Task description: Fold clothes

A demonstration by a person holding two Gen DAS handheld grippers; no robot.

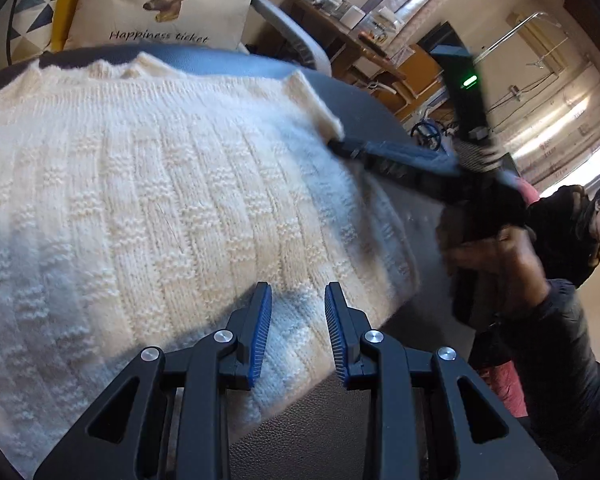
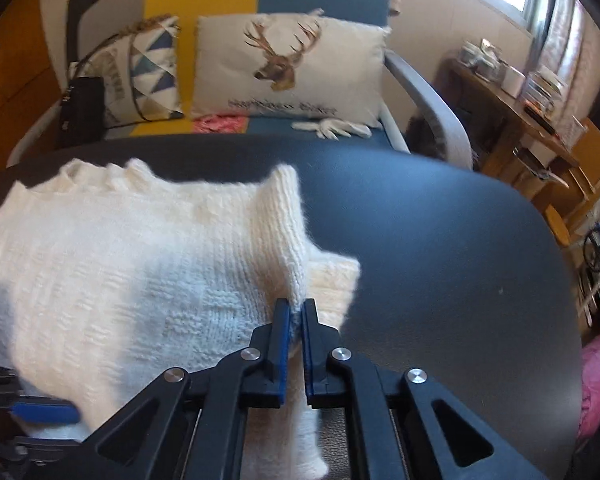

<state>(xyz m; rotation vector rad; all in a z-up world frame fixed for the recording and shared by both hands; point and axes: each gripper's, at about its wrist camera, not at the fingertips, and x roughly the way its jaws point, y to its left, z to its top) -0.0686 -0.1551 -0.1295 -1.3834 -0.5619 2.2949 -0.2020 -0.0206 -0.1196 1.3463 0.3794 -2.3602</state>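
While the white knit sweater lay mostly unfolded | right gripper pinched its 3 o'clock edge | left gripper stood open, empty | folding barely begun.

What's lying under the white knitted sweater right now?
The white sweater lies on a dark round table; its bare top shows around the knit. Whatever sits beneath the sweater's middle is covered and cannot be seen.

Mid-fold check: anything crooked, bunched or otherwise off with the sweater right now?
Only the sweater edge pinched in the right gripper: it stands up in a peak off the dark table, which fits a fold in progress. The left gripper hovers open. Nothing damaged.
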